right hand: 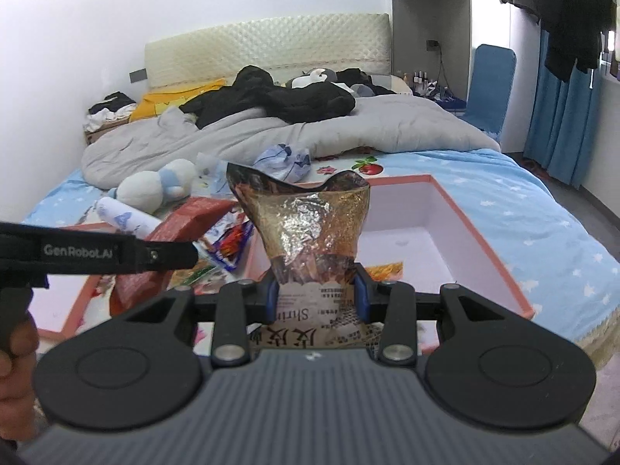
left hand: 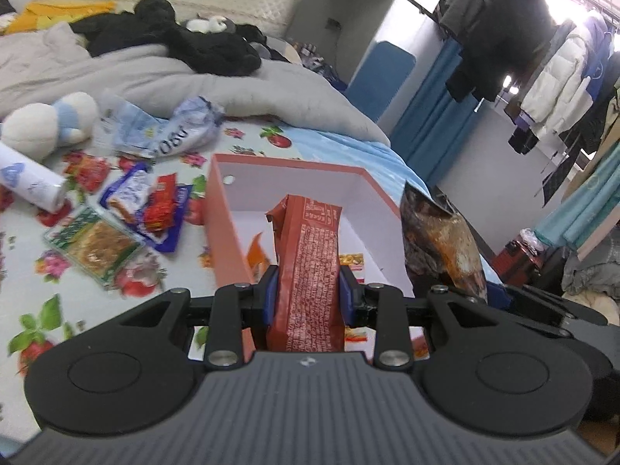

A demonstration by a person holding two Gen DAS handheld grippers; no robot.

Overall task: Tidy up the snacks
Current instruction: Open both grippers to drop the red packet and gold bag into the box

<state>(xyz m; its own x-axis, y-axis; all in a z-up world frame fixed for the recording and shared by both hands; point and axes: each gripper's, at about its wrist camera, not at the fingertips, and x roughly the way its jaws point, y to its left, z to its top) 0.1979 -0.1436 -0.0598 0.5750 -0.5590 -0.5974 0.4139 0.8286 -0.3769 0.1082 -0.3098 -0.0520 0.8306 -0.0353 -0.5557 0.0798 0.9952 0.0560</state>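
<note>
While the left gripper [left hand: 308, 294] pinches a red-brown packet [left hand: 306, 271] upright between its blue pads [left hand: 270, 296], the right gripper [right hand: 316, 296] is clamped the same way on a brown foil bag [right hand: 306, 224] with a crumpled, flared top. Both are held over the near end of a pink-walled box [left hand: 217, 224] with a white inside, which sits on the bed [right hand: 523, 209] toward its near right corner. In the left view the bag [left hand: 438, 248] stands just beside the packet, to its right. A yellow-and-red packet [left hand: 350, 261] lies on the box floor under the grippers. Left of the box, on the flowered sheet, lies a loose pile of snacks [left hand: 143, 209], with a green flat pack [left hand: 95, 248] nearest the bed's near edge. Farther back are a white plush toy [left hand: 46, 124], a white tube [left hand: 31, 182] and a crumpled blue-white wrapper [left hand: 186, 128], against a grey duvet [right hand: 271, 131].
</note>
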